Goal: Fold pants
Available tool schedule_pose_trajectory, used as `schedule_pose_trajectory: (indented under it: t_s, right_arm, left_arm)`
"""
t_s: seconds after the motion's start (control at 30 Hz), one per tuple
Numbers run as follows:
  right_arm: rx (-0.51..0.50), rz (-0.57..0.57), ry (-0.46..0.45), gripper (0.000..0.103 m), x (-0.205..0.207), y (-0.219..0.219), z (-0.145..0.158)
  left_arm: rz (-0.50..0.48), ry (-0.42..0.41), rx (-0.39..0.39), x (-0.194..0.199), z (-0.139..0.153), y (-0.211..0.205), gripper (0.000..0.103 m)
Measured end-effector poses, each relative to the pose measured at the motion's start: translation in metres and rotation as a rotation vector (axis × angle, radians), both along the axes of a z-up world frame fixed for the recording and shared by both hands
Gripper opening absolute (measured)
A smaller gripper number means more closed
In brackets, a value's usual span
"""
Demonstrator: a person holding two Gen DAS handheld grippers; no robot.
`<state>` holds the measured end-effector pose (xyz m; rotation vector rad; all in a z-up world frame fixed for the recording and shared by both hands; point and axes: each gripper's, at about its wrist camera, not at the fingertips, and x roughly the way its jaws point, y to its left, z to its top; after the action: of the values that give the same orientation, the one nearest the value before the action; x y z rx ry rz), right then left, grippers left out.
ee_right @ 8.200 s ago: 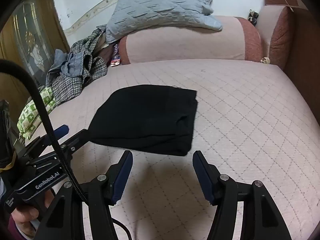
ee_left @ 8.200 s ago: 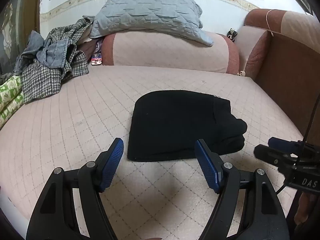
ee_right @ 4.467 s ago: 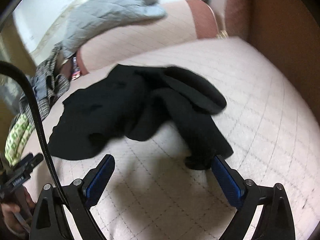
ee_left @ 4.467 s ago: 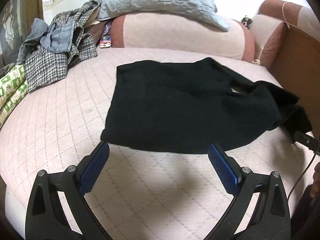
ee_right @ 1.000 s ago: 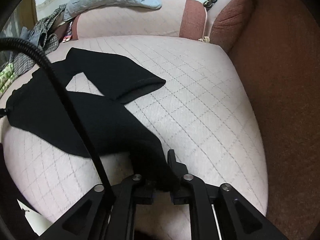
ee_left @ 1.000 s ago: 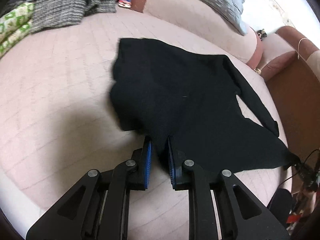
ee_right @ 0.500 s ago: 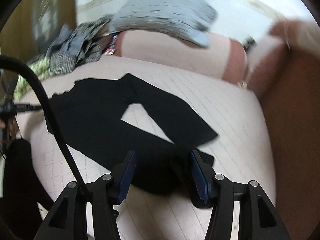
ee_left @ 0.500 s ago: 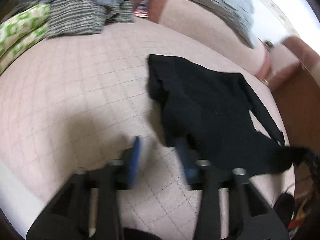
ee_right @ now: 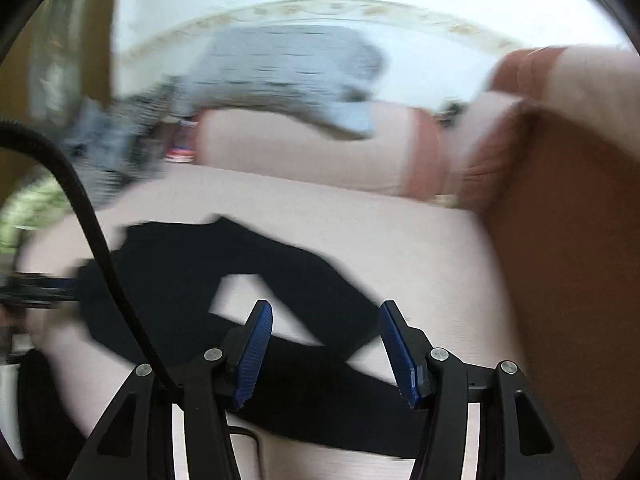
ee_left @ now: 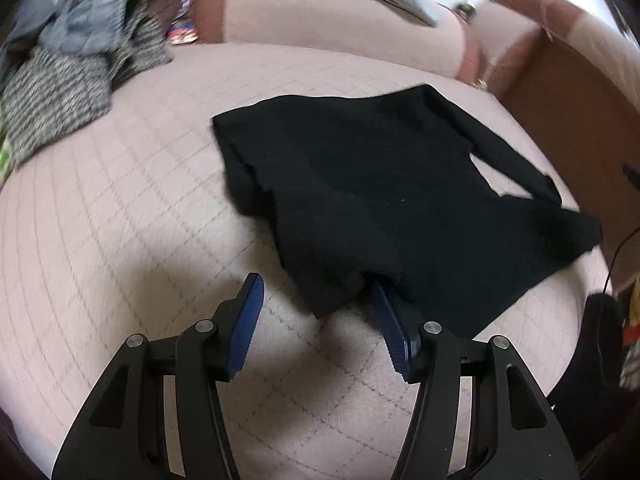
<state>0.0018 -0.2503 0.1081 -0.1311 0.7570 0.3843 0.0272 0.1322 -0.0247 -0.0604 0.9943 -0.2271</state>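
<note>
While both grippers stand with jaws wide and holding nothing, the black pants (ee_left: 380, 184) lie spread flat on the quilted pink bed (ee_left: 120, 208), not yet folded. In the left wrist view the waist end lies at the near left, its rumpled corner reaching down between the open jaws of the left gripper (ee_left: 316, 320) and touching or just overlapping the right finger; from there the garment's long axis runs rightward and slightly away, ending in two legs that part at a narrow gap toward the brown bed frame (ee_left: 568, 92). In the blurred right wrist view the right gripper (ee_right: 326, 344) hovers over the leg end: one leg passes beneath and between its jaws, the other angles off to the far left, with a wedge of bare bed between them. Thus each gripper is nearer one end of the long axis, left at the waist, right at the hems. A likely next move is to bring one leg over the other, which calls for grasps along the near edge.
</note>
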Motion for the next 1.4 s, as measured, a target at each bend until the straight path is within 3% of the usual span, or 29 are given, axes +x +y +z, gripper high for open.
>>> schedule_pose_trajectory:
  t_s: [0.1,0.2,0.27,0.37,0.43,0.47,0.5,0.53,0.57,0.7,0.83,0.93,0.97,1.0,1.1,1.23,1.3,1.37,1.4]
  right_arm:
    - [0.042,0.209,0.071,0.06,-0.003,0.055,-0.025]
    - [0.11,0.41,0.159,0.06,-0.004,0.122,-0.063]
    - [0.127,0.498,0.198,0.06,-0.005,0.157,-0.088]
    - [0.077,0.539,0.204,0.06,-0.003,0.202,-0.123]
    - [0.048,0.525,0.222,0.039,0.006,0.218,-0.144]
    - [0.054,0.51,0.241,0.017,0.011,0.222,-0.151]
    - [0.075,0.497,0.239,0.008,0.014,0.22,-0.15]
    - [0.101,0.499,0.255,0.001,0.016,0.218,-0.146]
    - [0.145,0.514,0.275,0.0,0.016,0.215,-0.138]
    - [0.187,0.559,0.226,0.0,0.003,0.216,-0.108]
    - [0.152,0.504,0.219,0.0,0.003,0.229,-0.12]
    - [0.201,0.498,0.289,0.015,0.01,0.237,-0.131]
    - [0.185,0.508,0.304,0.028,0.01,0.241,-0.136]
    - [0.169,0.513,0.305,0.03,0.015,0.246,-0.142]
    - [0.147,0.52,0.259,0.03,0.009,0.256,-0.15]
    - [0.222,0.518,0.329,0.03,0.009,0.242,-0.135]
    - [0.187,0.515,0.275,0.031,0.009,0.234,-0.125]
    - [0.144,0.505,0.224,0.037,0.016,0.222,-0.115]
    - [0.127,0.488,0.205,0.043,0.025,0.213,-0.11]
  left_arm:
    - [-0.047,0.009,0.024,0.006,-0.005,-0.005,0.056]
    - [-0.075,0.006,-0.017,0.009,-0.005,-0.004,0.056]
    - [-0.086,0.004,-0.044,0.014,-0.006,-0.003,0.056]
    - [-0.096,0.049,-0.082,0.024,-0.013,-0.005,0.056]
    - [-0.11,0.087,-0.067,0.028,-0.017,-0.01,0.033]
    - [-0.111,0.09,-0.052,0.029,-0.016,-0.013,0.027]
    - [-0.117,0.091,-0.058,0.028,-0.012,-0.014,0.013]
    - [-0.123,0.087,-0.071,0.025,-0.007,-0.014,0.009]
    - [-0.132,0.076,-0.091,0.02,0.002,-0.012,0.009]
    - [-0.156,0.022,-0.154,-0.006,0.03,0.004,0.009]
    - [-0.087,0.059,-0.109,-0.011,0.016,0.018,0.009]
    - [-0.054,0.071,-0.142,-0.016,0.01,0.027,0.009]
    - [-0.045,0.059,-0.143,-0.017,0.012,0.03,0.009]
    - [-0.034,0.043,-0.139,-0.018,0.013,0.031,0.009]
    - [-0.01,0.017,-0.149,-0.019,0.018,0.035,0.009]
    - [0.01,-0.006,-0.142,-0.019,0.026,0.041,0.009]
    - [0.012,-0.021,-0.134,-0.016,0.031,0.039,0.009]
    - [0.006,-0.032,-0.146,-0.012,0.038,0.04,0.018]
    - [0.004,-0.032,-0.155,-0.008,0.041,0.037,0.038]
